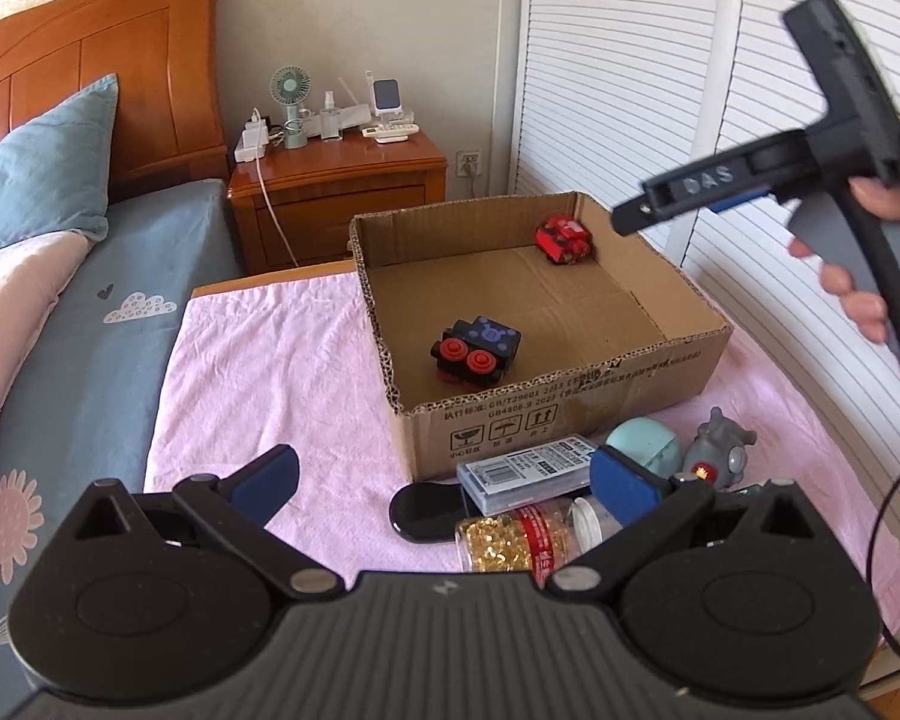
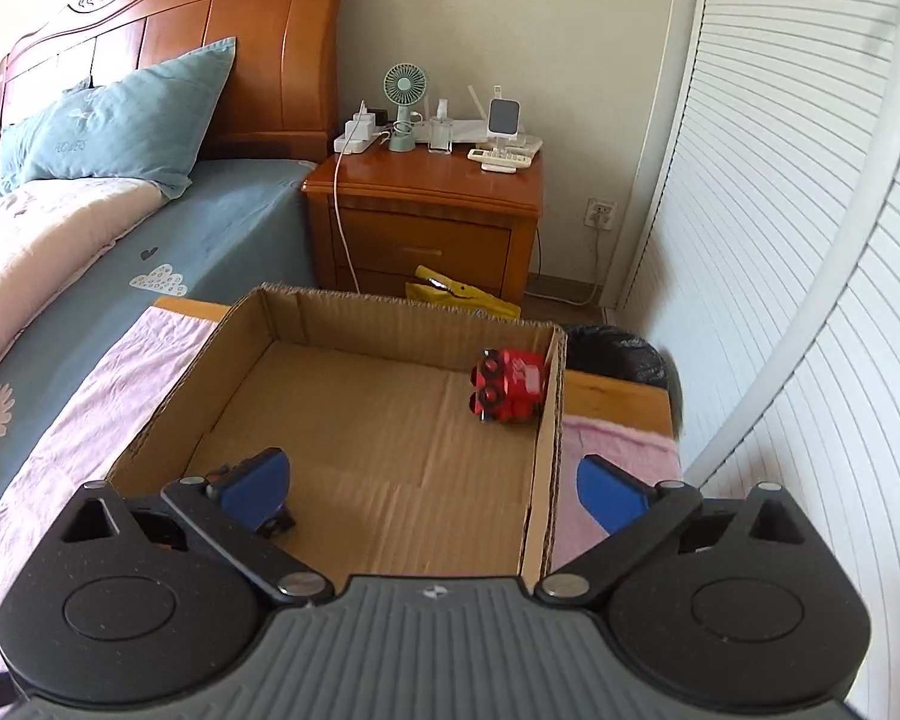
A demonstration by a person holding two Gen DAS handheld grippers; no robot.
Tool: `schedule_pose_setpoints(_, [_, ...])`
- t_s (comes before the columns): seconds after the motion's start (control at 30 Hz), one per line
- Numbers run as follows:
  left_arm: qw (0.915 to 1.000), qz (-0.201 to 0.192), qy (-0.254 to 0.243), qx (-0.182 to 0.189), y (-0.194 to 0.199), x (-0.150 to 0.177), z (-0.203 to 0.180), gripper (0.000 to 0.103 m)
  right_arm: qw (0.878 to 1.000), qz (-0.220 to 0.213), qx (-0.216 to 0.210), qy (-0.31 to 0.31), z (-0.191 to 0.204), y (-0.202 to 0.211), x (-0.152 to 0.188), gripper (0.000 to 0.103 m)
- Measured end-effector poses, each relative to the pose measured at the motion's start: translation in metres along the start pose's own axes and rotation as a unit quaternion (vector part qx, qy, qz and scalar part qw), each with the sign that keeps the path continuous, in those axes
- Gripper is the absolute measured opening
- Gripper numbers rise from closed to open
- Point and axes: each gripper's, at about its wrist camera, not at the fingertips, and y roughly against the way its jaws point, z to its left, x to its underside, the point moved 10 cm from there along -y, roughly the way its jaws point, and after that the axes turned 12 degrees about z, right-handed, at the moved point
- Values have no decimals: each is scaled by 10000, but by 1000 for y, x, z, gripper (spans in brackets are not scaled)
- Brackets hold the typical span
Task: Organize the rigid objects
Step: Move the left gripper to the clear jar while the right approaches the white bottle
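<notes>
Two grippers, both spread wide and empty. Right gripper [image 2: 432, 483] hangs over the cardboard box [image 2: 546, 438], where the black-and-blue toy car [image 1: 476, 351] and red toy car [image 1: 563, 239] lie, evidently sorted. Left gripper [image 1: 444, 480] hovers above the unsorted group on the counter [image 1: 270, 372]: jar of gold beads [image 1: 528, 540], labelled case [image 1: 525, 471], grey figure [image 1: 717, 450].

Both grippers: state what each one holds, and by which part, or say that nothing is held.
Nothing is held. The left gripper and right gripper both stand open and empty.
</notes>
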Motion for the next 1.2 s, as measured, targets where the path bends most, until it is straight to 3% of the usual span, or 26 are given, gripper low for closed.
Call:
schedule_pose_setpoints(0.23, [9991,-15,-25,-430,8,17,-2,102,10000,39,28,-17,10,25,56,103])
schedule_pose_setpoints(0.57, [9987,-100,155,-466,15,39,-6,102,9993,306,-91,-194,38,32,148,103])
schedule_pose_setpoints(0.7, [9985,-120,147,-515,16,45,-5,102,9989,427,102,-155,55,26,168,103])
schedule_pose_setpoints(0.83, [9989,-106,192,-410,15,49,-6,102,9973,534,509,8,67,14,179,103])
schedule_pose_setpoints(1.03, [9998,-33,147,-144,10,56,-15,102,9945,685,792,-50,61,4,197,103])
schedule_pose_setpoints(1.2, [9999,100,54,88,1,59,-30,102,9939,918,581,-180,46,-1,214,103])
